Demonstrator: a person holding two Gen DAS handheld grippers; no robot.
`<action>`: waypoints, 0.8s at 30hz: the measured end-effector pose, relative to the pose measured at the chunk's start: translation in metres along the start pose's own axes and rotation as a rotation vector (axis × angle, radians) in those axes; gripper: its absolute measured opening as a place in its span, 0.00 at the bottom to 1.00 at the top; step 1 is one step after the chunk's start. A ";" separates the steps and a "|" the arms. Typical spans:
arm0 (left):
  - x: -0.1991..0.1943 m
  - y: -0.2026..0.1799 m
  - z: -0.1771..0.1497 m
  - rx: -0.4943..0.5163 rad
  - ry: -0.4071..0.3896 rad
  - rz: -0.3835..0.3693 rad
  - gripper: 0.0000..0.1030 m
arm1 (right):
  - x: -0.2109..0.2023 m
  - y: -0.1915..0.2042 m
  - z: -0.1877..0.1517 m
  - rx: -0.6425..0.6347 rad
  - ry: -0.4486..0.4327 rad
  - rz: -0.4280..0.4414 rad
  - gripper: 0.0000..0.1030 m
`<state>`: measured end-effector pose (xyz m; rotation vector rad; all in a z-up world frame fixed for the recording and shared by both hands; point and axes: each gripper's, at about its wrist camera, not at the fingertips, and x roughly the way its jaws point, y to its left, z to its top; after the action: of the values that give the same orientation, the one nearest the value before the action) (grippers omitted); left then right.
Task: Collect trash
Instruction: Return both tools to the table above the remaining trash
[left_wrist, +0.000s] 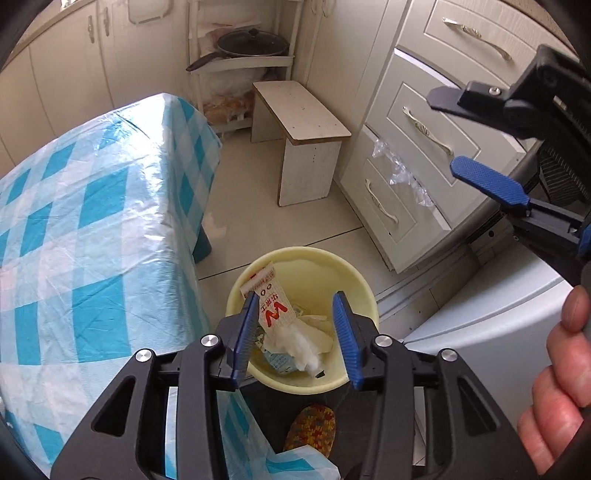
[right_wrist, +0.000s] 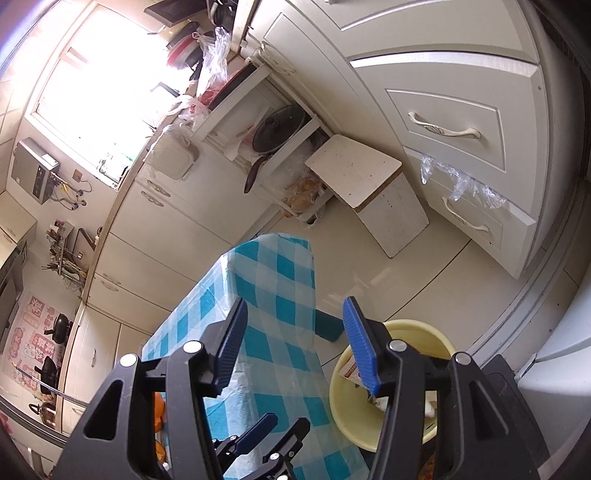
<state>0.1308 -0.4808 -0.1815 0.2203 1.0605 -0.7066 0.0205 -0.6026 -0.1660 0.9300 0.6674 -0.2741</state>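
Note:
A pale yellow bin (left_wrist: 364, 295) stands on the floor beside the table. It holds a white carton with a red W (left_wrist: 275, 301), a crumpled white tissue (left_wrist: 304, 343) and other scraps. My left gripper (left_wrist: 295, 334) is open and empty, directly above the bin. My right gripper (left_wrist: 448, 134) is open and empty, higher and to the right, in front of the drawers. In the right wrist view the right gripper (right_wrist: 295, 347) is open over the table's end, with the bin (right_wrist: 436, 332) below right and the left gripper's fingertips (right_wrist: 260, 424) at the bottom.
A table with a blue checked plastic cloth (left_wrist: 92, 206) fills the left. A white stool (left_wrist: 303, 140) stands on the floor behind the bin. White drawers (left_wrist: 417, 122), with clear plastic caught in one, stand at the right. A shelf with a pan (left_wrist: 253, 44) stands at the back.

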 end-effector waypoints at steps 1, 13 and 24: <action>-0.005 0.001 -0.001 0.000 -0.009 0.009 0.39 | 0.000 0.002 0.000 -0.005 0.000 0.003 0.53; -0.111 0.056 -0.029 0.045 -0.176 0.248 0.59 | -0.007 0.069 -0.024 -0.215 -0.049 -0.030 0.65; -0.200 0.146 -0.075 -0.034 -0.274 0.374 0.68 | -0.007 0.162 -0.083 -0.454 -0.041 0.017 0.74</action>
<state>0.1094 -0.2485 -0.0707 0.2750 0.7412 -0.3677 0.0605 -0.4419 -0.0912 0.4937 0.6485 -0.1174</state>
